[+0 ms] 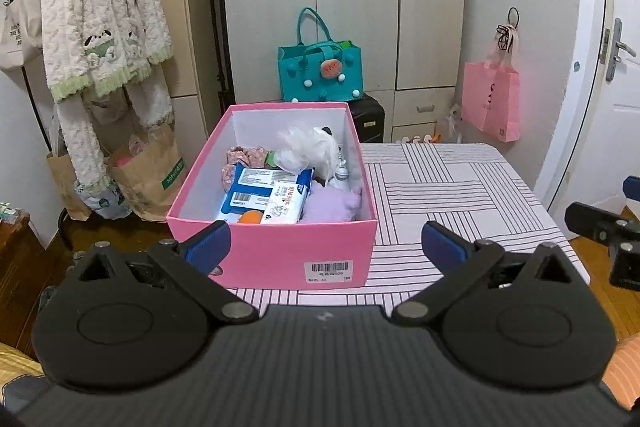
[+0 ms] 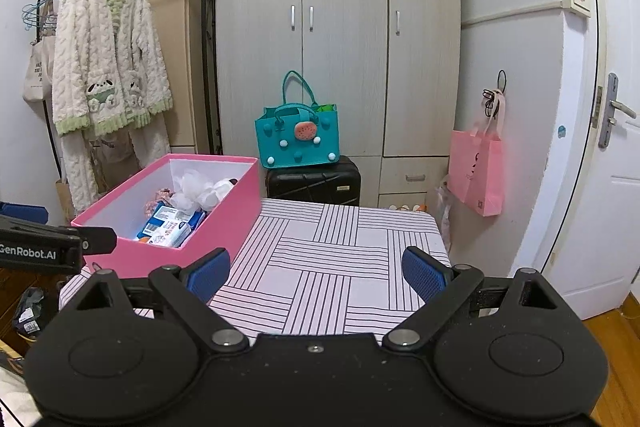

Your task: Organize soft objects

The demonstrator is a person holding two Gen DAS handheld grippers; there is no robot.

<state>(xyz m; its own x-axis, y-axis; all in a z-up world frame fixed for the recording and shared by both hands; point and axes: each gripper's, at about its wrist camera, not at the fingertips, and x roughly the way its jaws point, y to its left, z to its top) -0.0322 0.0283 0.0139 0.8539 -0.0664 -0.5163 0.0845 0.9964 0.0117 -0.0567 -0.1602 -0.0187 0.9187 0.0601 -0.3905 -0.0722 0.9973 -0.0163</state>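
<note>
A pink box [image 1: 276, 251] stands on the left part of a striped table [image 1: 460, 187]. Inside lie a white mesh puff [image 1: 308, 147], a floral cloth [image 1: 244, 157], blue-and-white packets [image 1: 264, 195], a lilac plush [image 1: 332, 205] and a small orange thing [image 1: 250, 217]. My left gripper [image 1: 326, 243] hovers open just before the box's near wall, nothing between its blue pads. My right gripper [image 2: 316, 273] is open over the bare tablecloth [image 2: 340, 267], to the right of the pink box [image 2: 224, 211]. Part of the right gripper [image 1: 604, 231] shows at the left wrist view's right edge.
A teal felt bag [image 2: 298, 135] sits on a black suitcase [image 2: 314, 183] behind the table, before a wardrobe [image 2: 340, 27]. A fluffy robe [image 1: 100, 27] hangs on a rack at left, paper bags [image 1: 148, 179] below. A pink bag [image 2: 476, 171] hangs by the door [image 2: 608, 147].
</note>
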